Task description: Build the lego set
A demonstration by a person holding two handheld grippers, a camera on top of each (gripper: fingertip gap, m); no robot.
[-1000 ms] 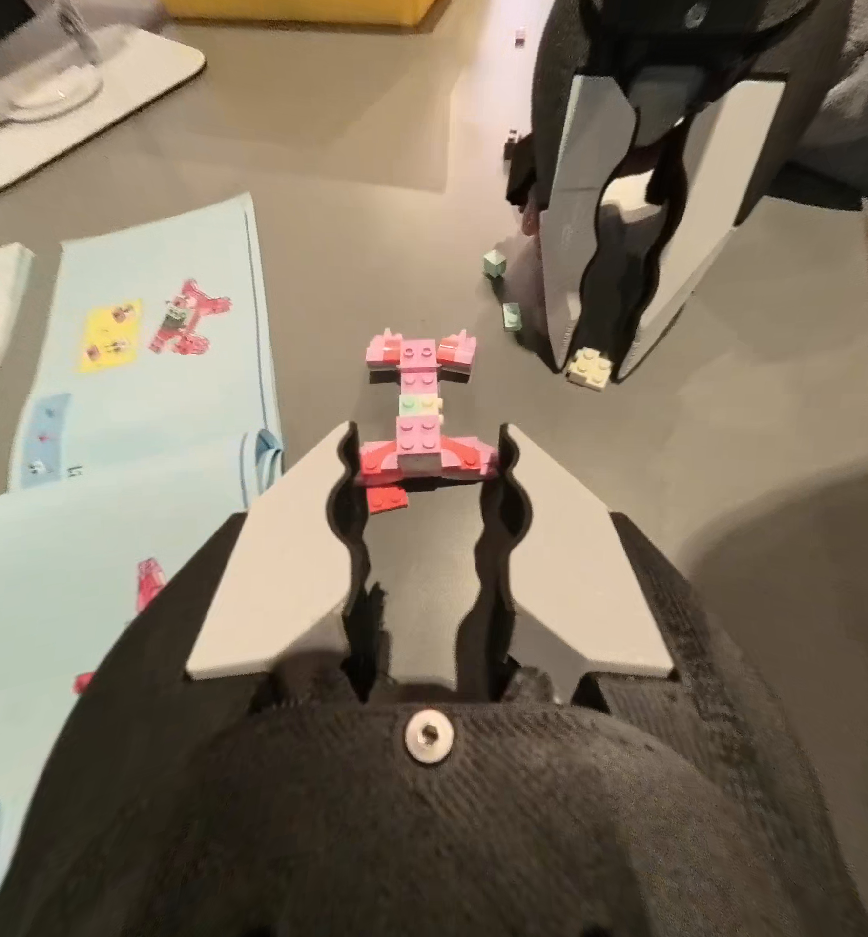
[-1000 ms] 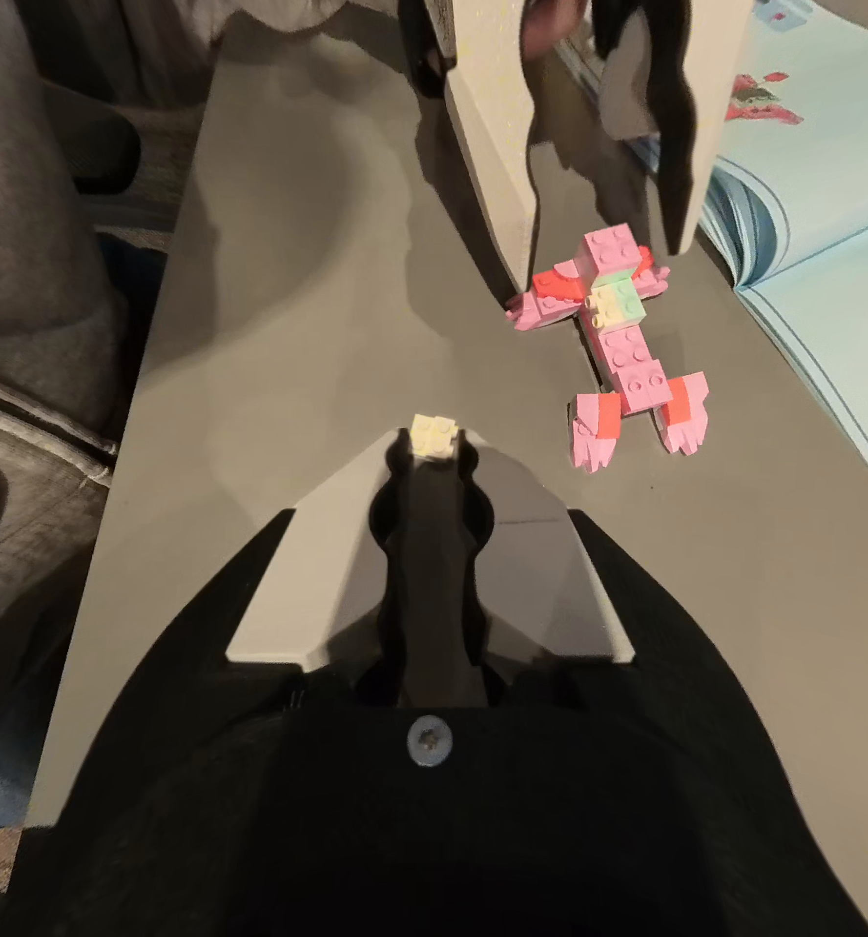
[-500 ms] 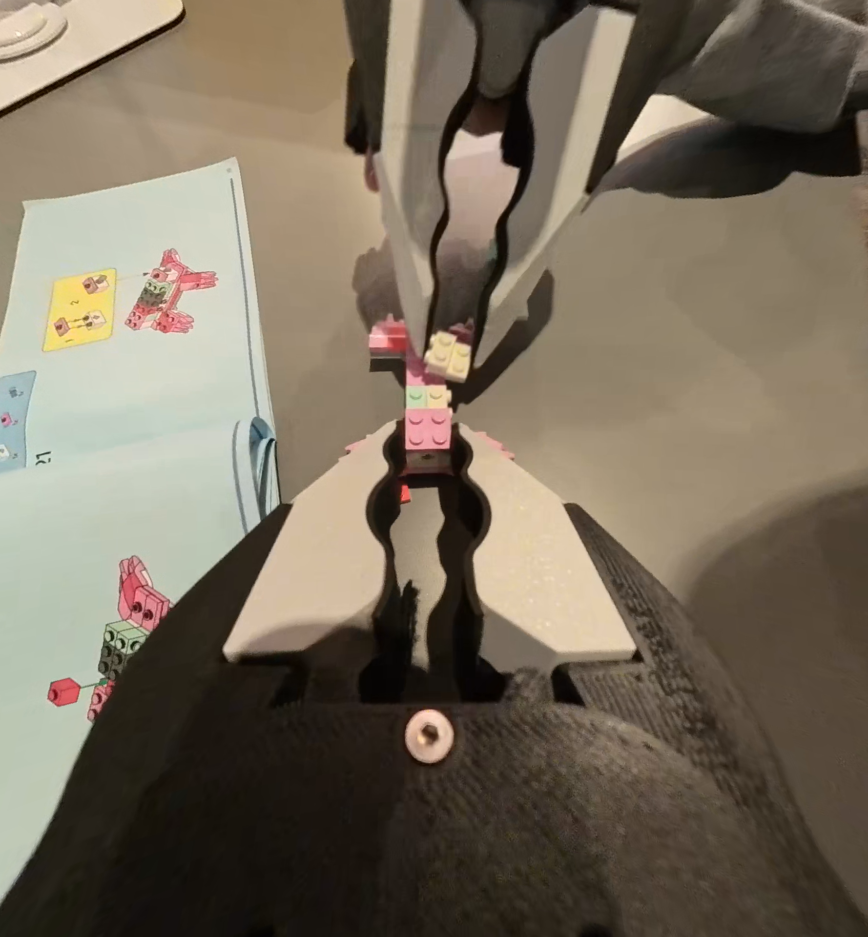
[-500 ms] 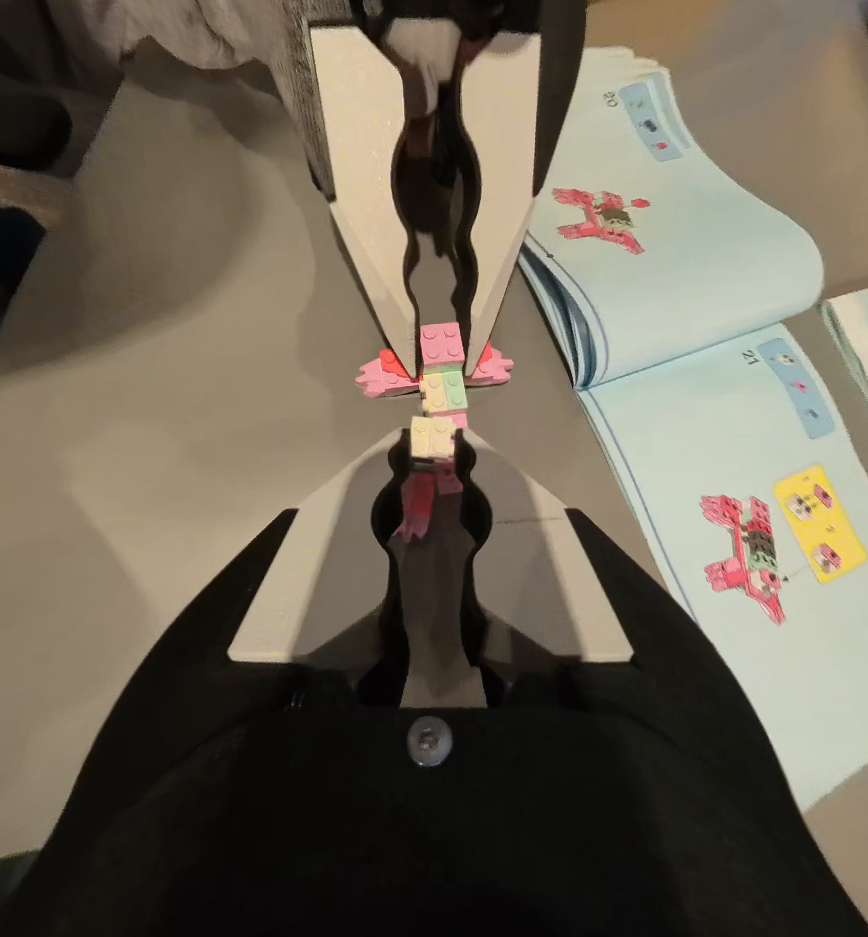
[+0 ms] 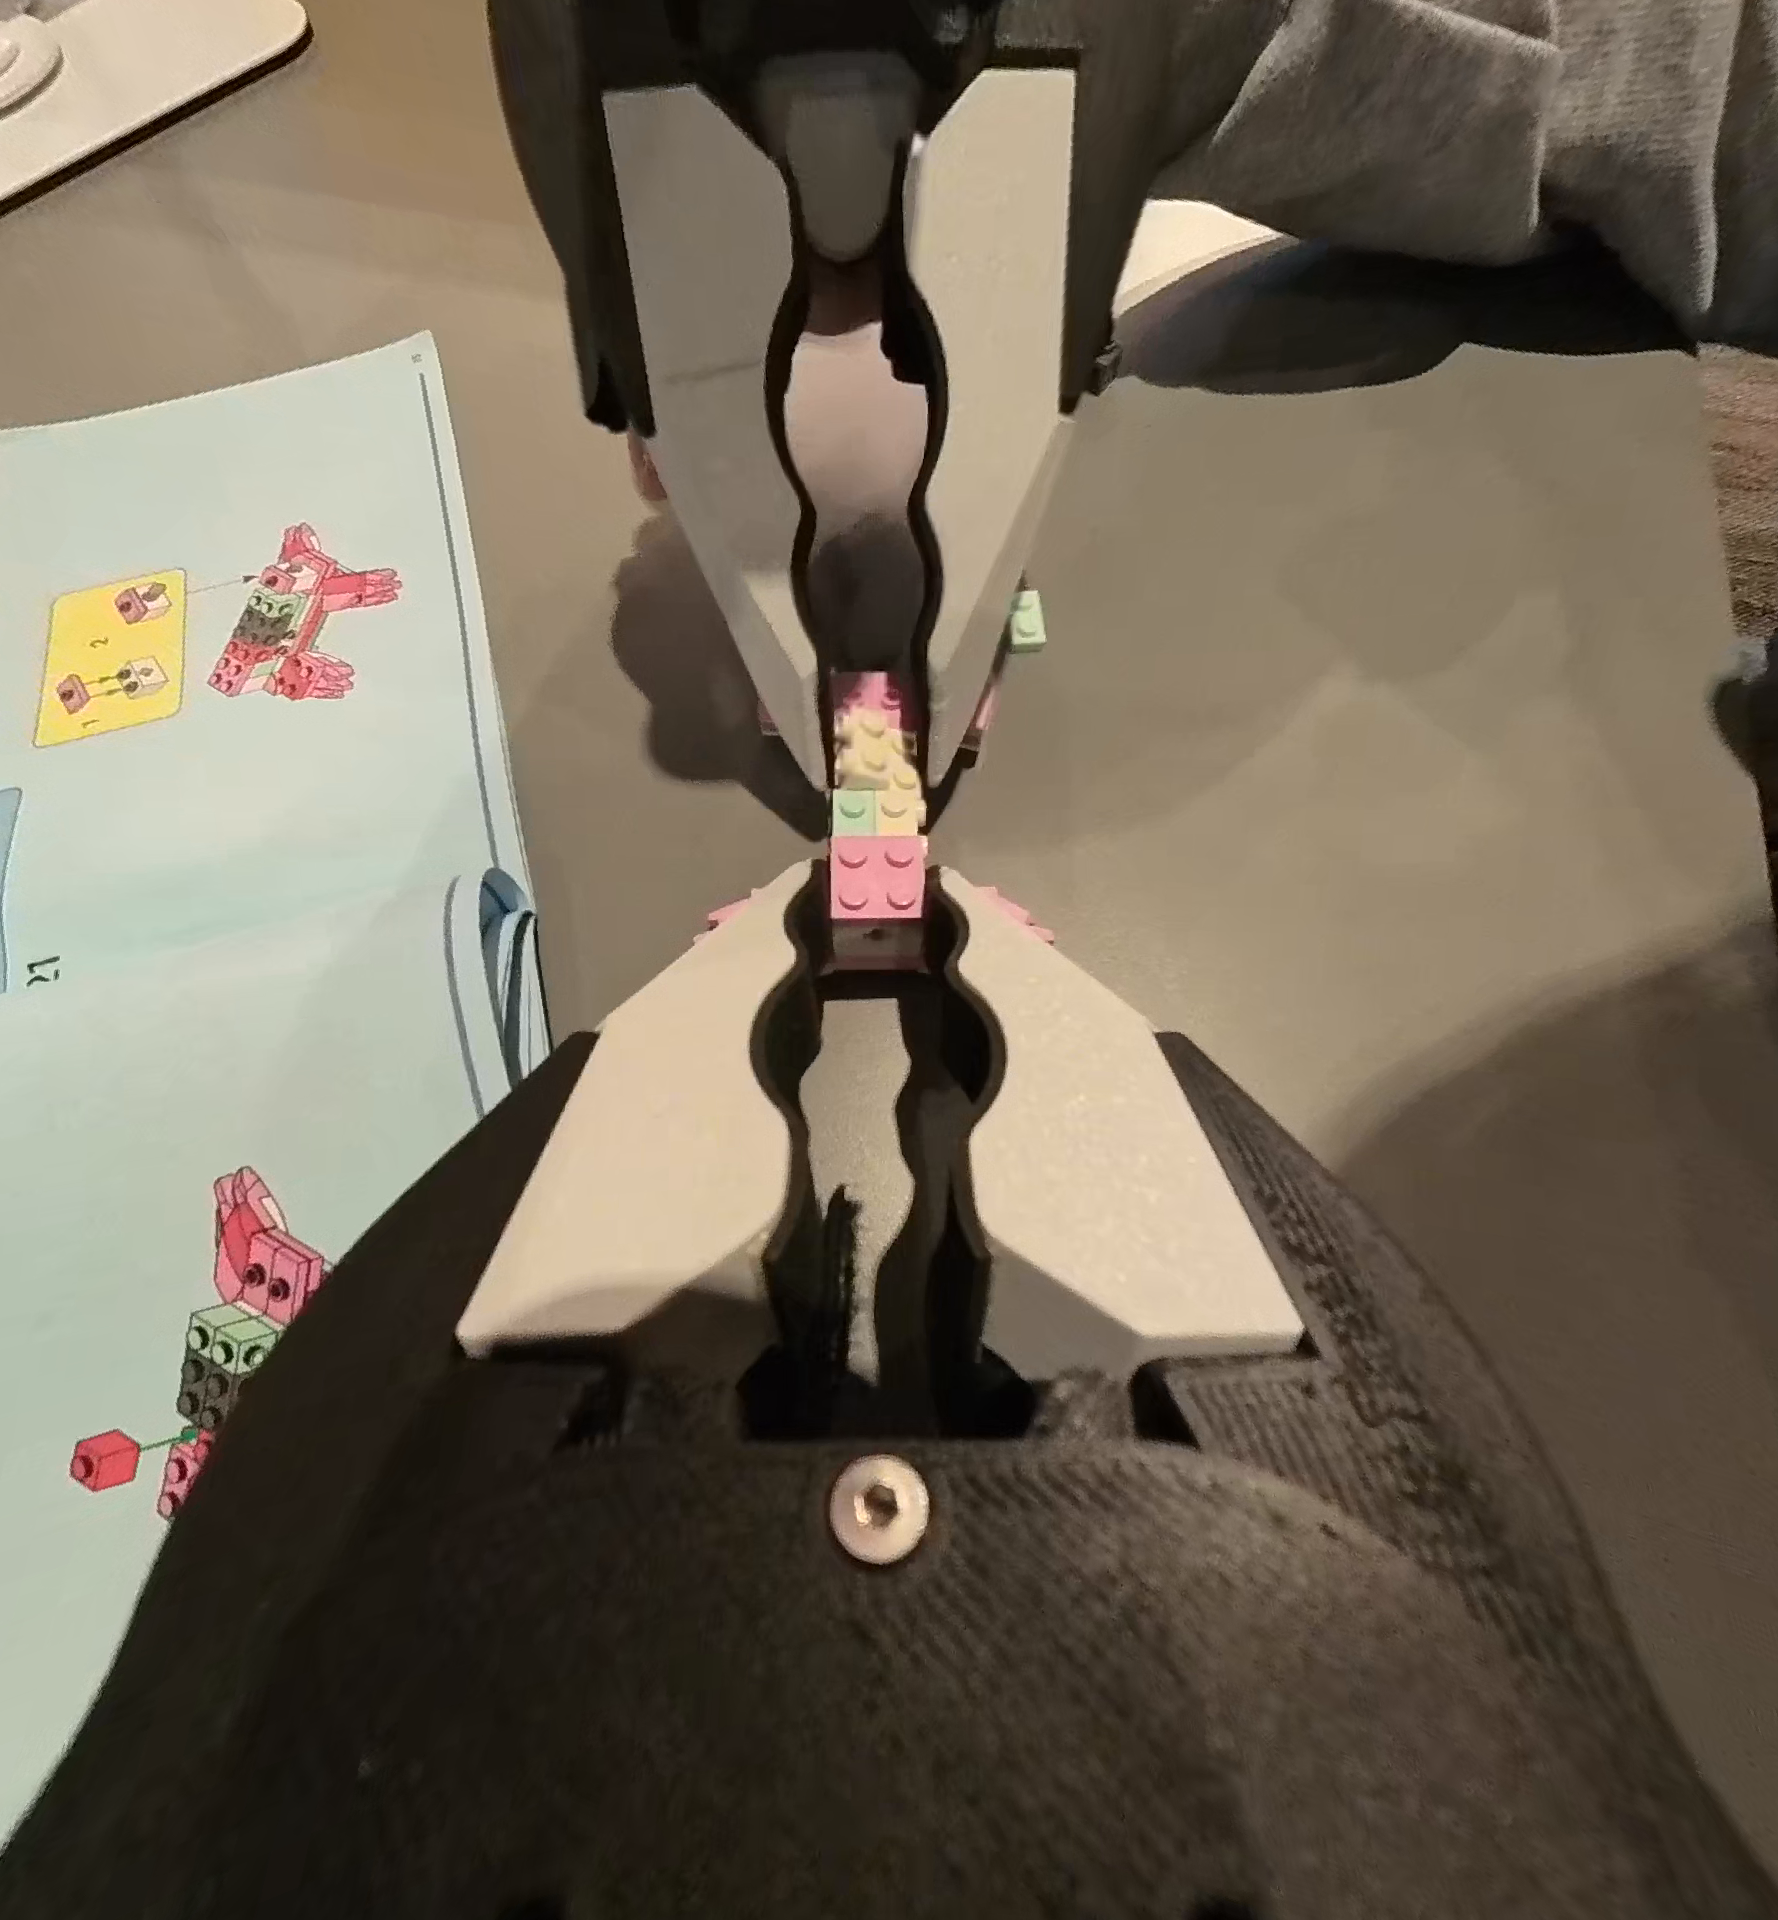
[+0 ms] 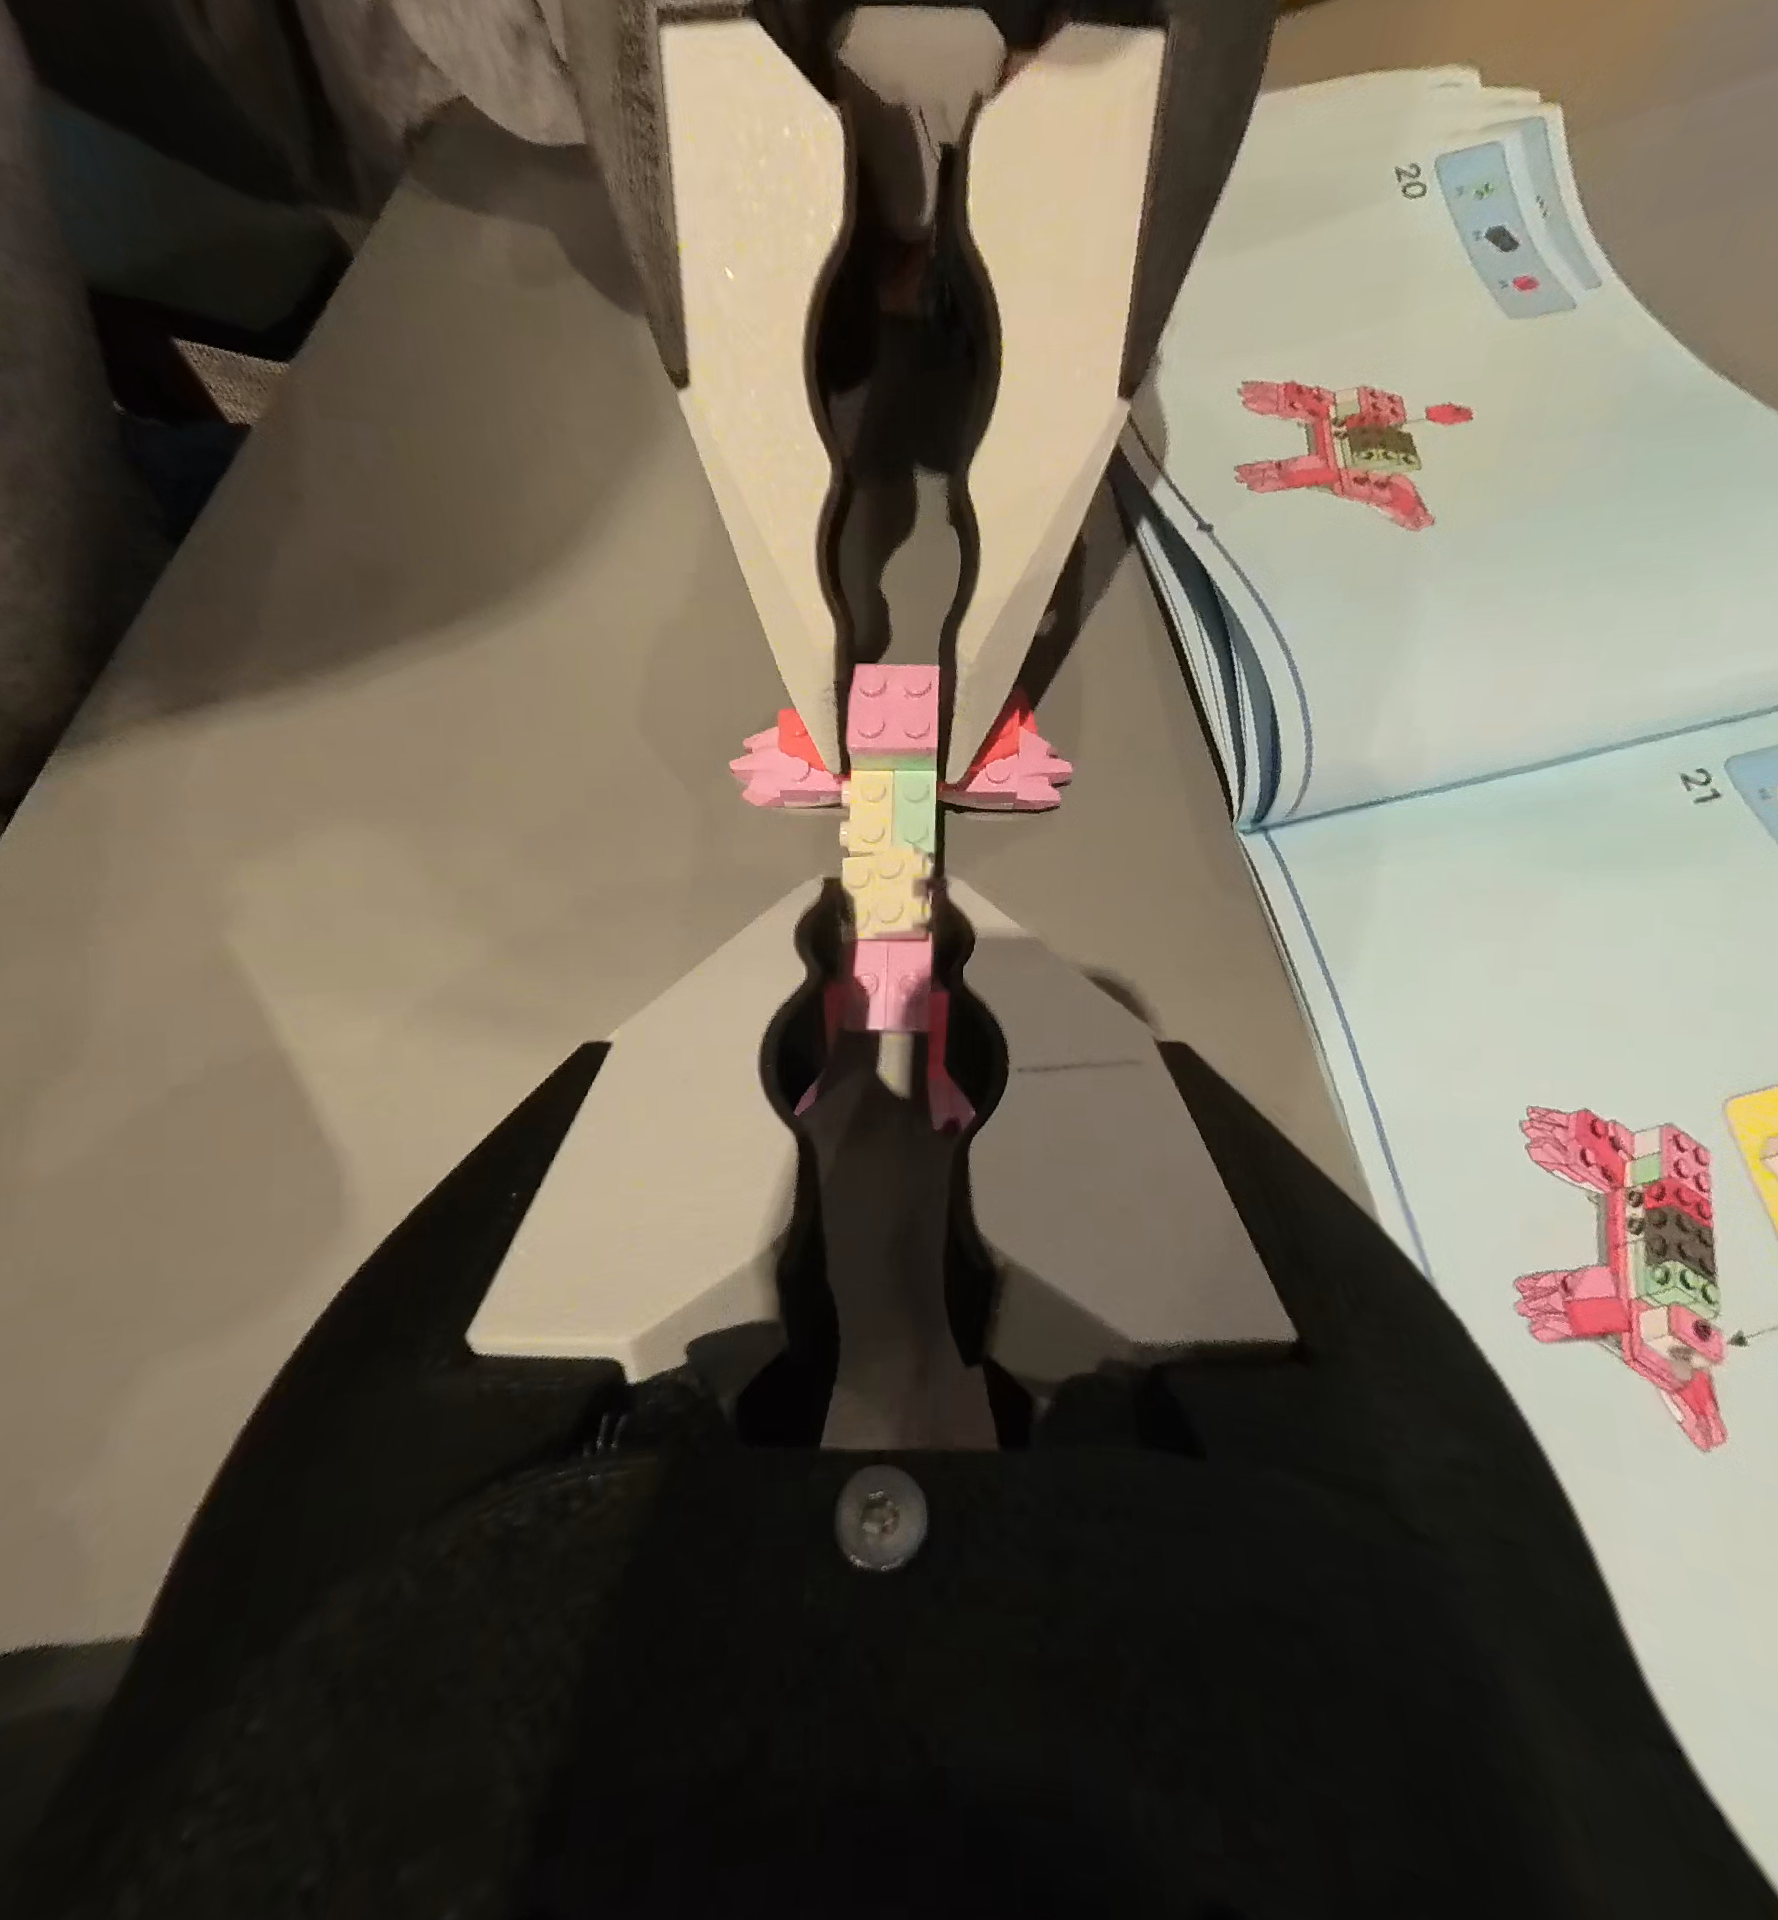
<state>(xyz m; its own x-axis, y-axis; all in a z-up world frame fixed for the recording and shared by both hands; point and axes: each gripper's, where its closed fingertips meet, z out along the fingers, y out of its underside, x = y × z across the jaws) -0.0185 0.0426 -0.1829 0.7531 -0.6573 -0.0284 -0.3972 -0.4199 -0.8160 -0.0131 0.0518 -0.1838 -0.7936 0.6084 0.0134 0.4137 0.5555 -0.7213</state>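
The instruction booklet (image 5: 189, 831) lies open at nine o'clock on the table (image 5: 1384, 831); its pages carry step numbers and pictures of the pink creature, no brand visible. A second ago the left tongs (image 5: 877, 914) stood open around the pink lego model (image 5: 877, 883); now they are clenched on its rear pink block, steadying it. The right tongs (image 6: 890, 909), then off at two o'clock, have come across, grasping the cream brick (image 6: 885, 888) and, I'd judge, pressing it down onto the body.
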